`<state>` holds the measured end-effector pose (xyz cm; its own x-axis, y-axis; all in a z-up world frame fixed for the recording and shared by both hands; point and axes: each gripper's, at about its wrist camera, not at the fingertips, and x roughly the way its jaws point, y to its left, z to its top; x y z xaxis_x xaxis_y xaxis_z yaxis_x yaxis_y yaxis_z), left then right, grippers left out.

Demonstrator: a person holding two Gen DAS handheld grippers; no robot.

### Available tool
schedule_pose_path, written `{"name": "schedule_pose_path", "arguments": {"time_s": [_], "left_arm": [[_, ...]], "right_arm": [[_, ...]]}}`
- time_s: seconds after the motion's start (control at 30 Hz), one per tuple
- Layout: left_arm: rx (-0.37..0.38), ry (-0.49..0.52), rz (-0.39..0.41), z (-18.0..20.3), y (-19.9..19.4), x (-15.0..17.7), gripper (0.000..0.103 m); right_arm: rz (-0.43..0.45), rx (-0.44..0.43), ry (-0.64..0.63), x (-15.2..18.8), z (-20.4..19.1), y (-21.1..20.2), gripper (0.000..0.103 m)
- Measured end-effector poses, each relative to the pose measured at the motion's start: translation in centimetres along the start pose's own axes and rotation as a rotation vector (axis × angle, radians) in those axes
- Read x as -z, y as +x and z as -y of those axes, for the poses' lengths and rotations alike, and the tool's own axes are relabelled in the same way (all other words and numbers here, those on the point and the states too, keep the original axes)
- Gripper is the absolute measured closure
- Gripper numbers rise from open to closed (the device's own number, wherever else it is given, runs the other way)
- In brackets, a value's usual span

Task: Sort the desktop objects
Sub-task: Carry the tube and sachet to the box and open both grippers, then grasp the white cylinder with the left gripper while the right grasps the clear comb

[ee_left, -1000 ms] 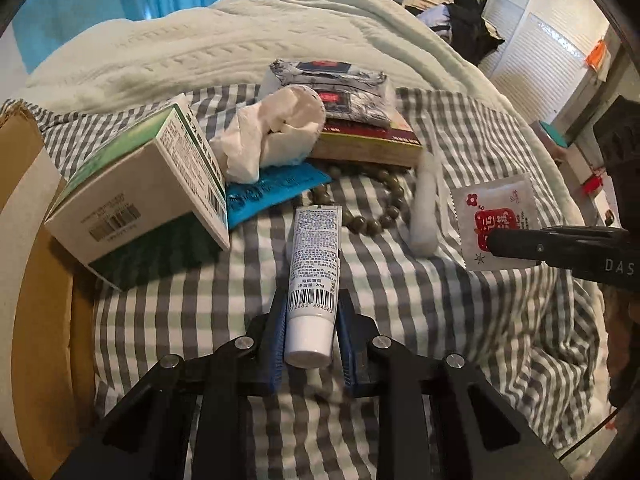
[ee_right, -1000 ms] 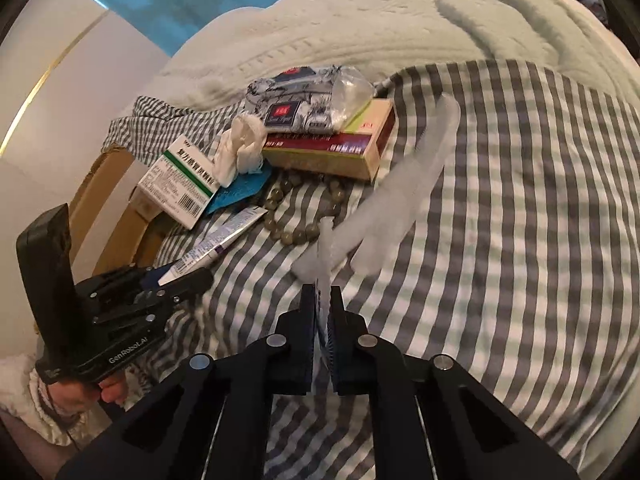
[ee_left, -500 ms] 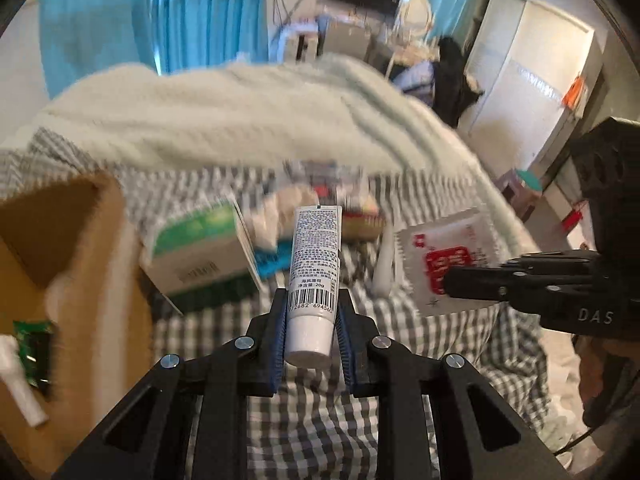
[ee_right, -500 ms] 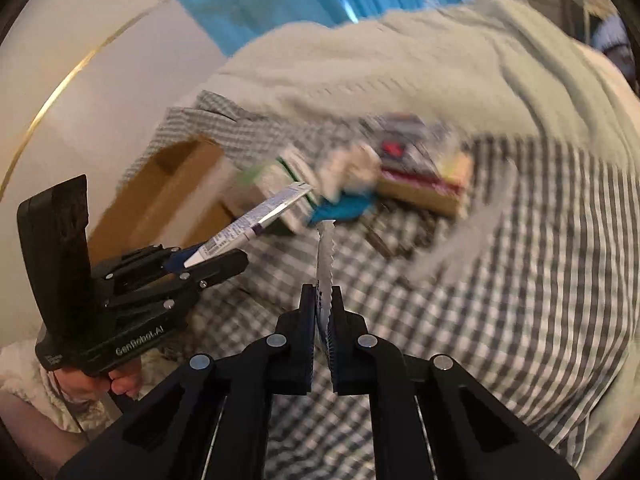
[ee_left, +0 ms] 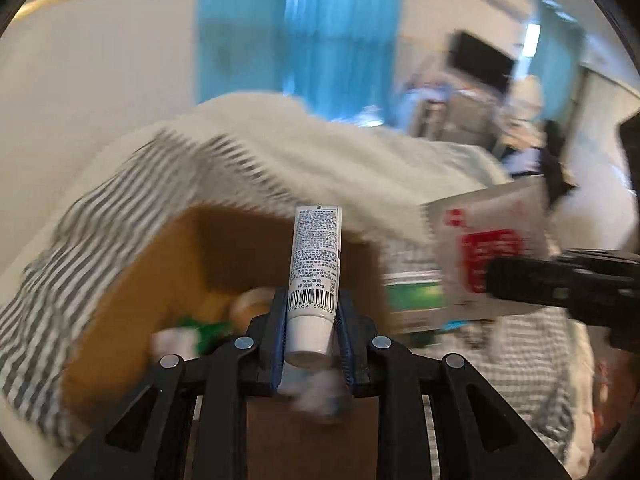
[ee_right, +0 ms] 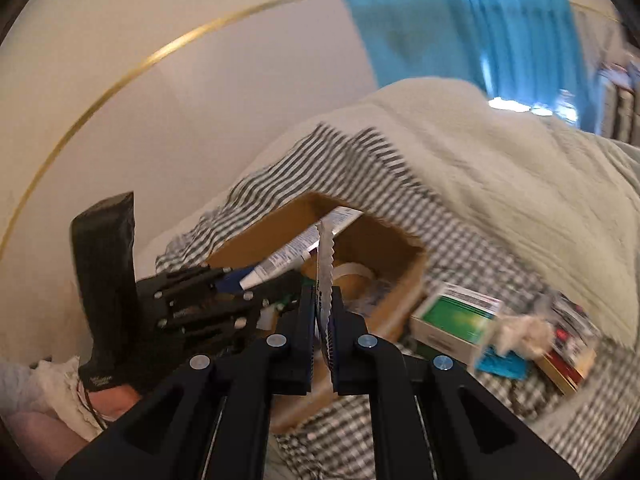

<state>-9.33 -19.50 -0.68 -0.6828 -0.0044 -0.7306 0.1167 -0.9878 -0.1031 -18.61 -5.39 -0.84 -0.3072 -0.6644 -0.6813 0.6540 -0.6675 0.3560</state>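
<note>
Above the cardboard box (ee_left: 132,280), both grippers angle downward, loaded.

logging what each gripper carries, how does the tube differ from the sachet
The tube is a round white cylinder with a barcode; the sachet is flat with red print and a serrated edge. The tube sits in the left gripper, the sachet in the right gripper. Both hang near the cardboard box.

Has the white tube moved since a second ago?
Yes. The tube, clamped in the left tongs, went from over the checked sheet to above the cardboard box.
</note>
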Motion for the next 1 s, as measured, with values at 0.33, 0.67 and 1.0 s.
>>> {"name": "schedule_pose_path", "arguments": {"time_s": [0.33,0.67,1.0], "left_arm": [[-0.075,-0.185,-0.107,-6.3,1.7,3.2,0.039],[0.002,-0.098,-0.025,-0.8,-0.2,1.6,0.016],[0.219,0.090,-0.044,11.7,0.9,1.6,0.004]], "right_arm": [[-0.058,0.027,-0.031,0.7,-1.7,4.4,0.059],[0.050,0.244,0.098,2.3,4.2,-3.6,0.053],[0.105,0.470,0.388,9.2,15.2,-11.3,0.052]]}}
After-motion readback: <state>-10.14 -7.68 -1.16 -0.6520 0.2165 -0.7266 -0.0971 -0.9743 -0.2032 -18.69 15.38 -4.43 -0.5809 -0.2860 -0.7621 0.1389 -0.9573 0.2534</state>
